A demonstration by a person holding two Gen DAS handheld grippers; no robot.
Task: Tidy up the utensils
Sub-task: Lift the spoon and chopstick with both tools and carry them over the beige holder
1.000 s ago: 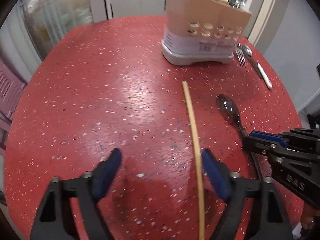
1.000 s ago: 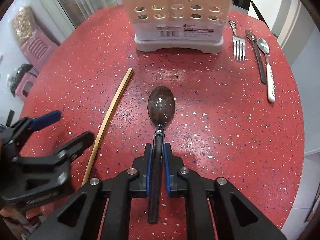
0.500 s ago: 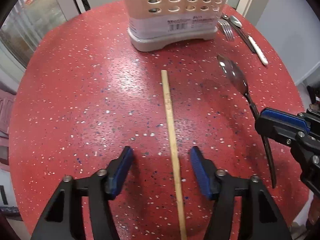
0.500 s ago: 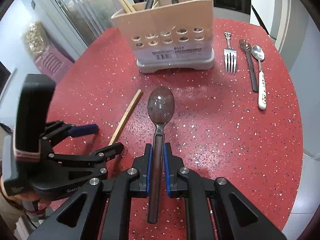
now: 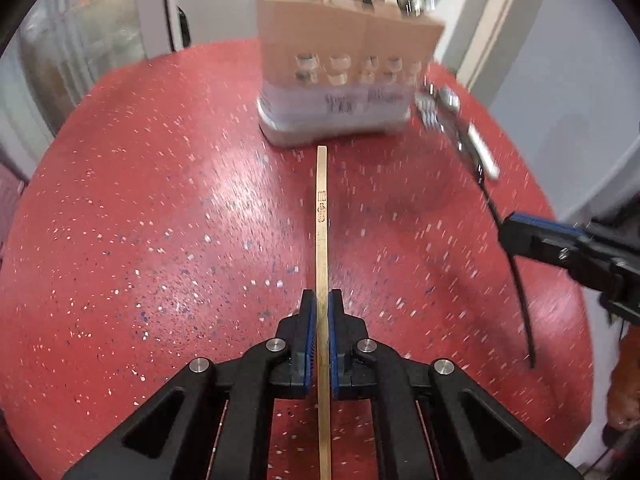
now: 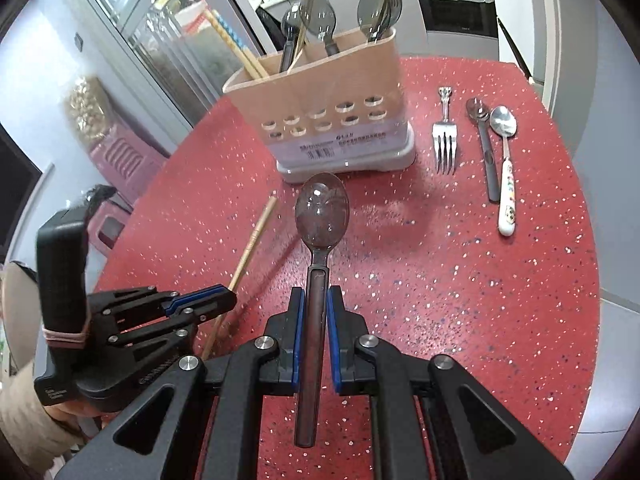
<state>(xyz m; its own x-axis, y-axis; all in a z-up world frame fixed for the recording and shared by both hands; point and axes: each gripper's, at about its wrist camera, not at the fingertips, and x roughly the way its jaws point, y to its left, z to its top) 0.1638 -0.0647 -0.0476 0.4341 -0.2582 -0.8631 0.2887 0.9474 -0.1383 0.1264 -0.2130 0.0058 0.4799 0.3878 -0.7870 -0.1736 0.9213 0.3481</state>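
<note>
A single wooden chopstick (image 5: 322,240) runs straight ahead toward the utensil holder, and my left gripper (image 5: 320,312) is shut on its near half. The chopstick (image 6: 256,236) also shows in the right wrist view, held by the left gripper (image 6: 224,300) at the lower left. My right gripper (image 6: 316,308) is shut on the handle of a dark spoon (image 6: 322,216), bowl pointing at the holder. The tan utensil holder (image 6: 324,120) stands at the table's far side with spoons, forks and chopsticks upright in it. In the left wrist view the right gripper (image 5: 516,236) holds the spoon handle (image 5: 520,296) at the right.
On the red speckled round table (image 6: 480,300), right of the holder, lie a fork (image 6: 445,140), a dark-handled spoon (image 6: 486,152) and a white-handled spoon (image 6: 506,168). A pink stool (image 6: 120,160) stands beyond the left edge. A sleeved hand (image 6: 24,412) holds the left gripper.
My left gripper's jaws went from wide open around the chopstick to shut on it, and it lifted a little. The right gripper rose with the spoon, bringing the holder's top into view.
</note>
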